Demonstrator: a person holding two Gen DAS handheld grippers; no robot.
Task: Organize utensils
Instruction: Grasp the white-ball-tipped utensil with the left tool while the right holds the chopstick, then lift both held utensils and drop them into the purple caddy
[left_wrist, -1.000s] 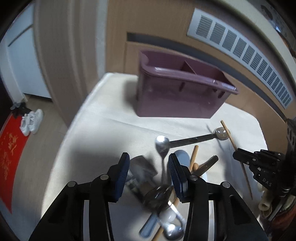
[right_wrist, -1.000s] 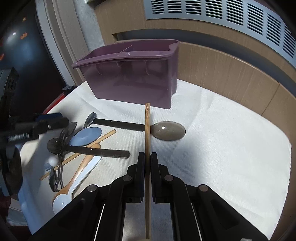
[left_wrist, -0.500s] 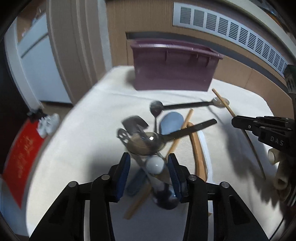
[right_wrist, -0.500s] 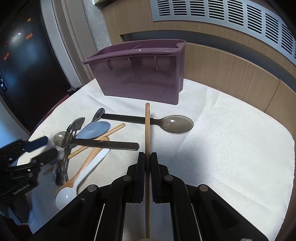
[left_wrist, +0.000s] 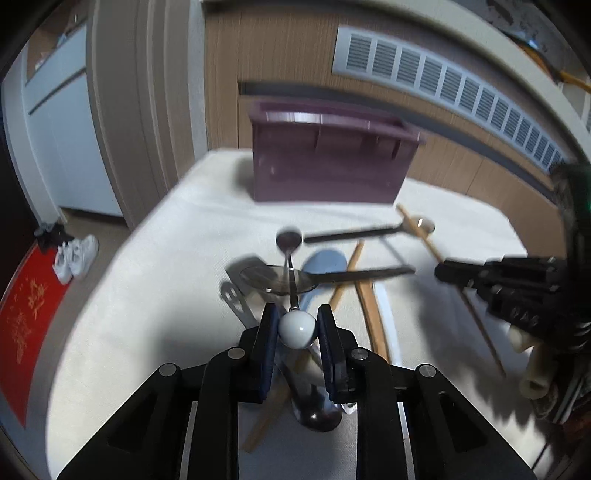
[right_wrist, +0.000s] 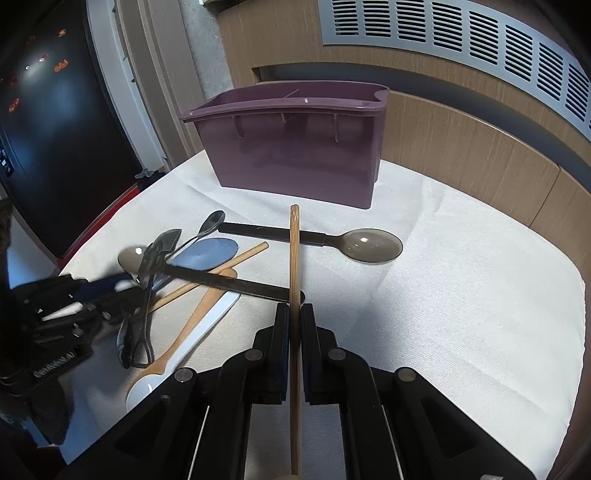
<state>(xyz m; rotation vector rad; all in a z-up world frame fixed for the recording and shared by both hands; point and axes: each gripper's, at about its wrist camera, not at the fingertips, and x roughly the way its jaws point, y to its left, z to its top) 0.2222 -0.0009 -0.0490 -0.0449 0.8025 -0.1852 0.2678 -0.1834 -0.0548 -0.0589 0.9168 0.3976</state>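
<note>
A purple divided caddy (left_wrist: 328, 166) (right_wrist: 295, 158) stands at the far side of the white cloth. In front of it lies a heap of spoons and sticks. My left gripper (left_wrist: 296, 328) is at the near end of the heap. Its jaws are closing, and the pads press on the white ball end (left_wrist: 297, 330) of a thin metal teaspoon (left_wrist: 289, 240). From the right wrist view the left gripper (right_wrist: 110, 290) sits low at the left. My right gripper (right_wrist: 294, 314) is shut on a wooden chopstick (right_wrist: 294, 254), which points toward the caddy.
The heap holds a smoky spoon with a black handle (right_wrist: 369, 245), a pale blue spoon (right_wrist: 207, 253), a wooden spoon (right_wrist: 199, 314), a white spoon (right_wrist: 147, 387) and metal pieces (right_wrist: 147, 280). Wood panelling with a vent (right_wrist: 461, 33) rises behind the table. Shoes (left_wrist: 75, 254) lie on the floor at left.
My left gripper has drawn back to the near end of the heap, and its jaws have narrowed onto the teaspoon's white ball. The right gripper and chopstick have stayed put.
</note>
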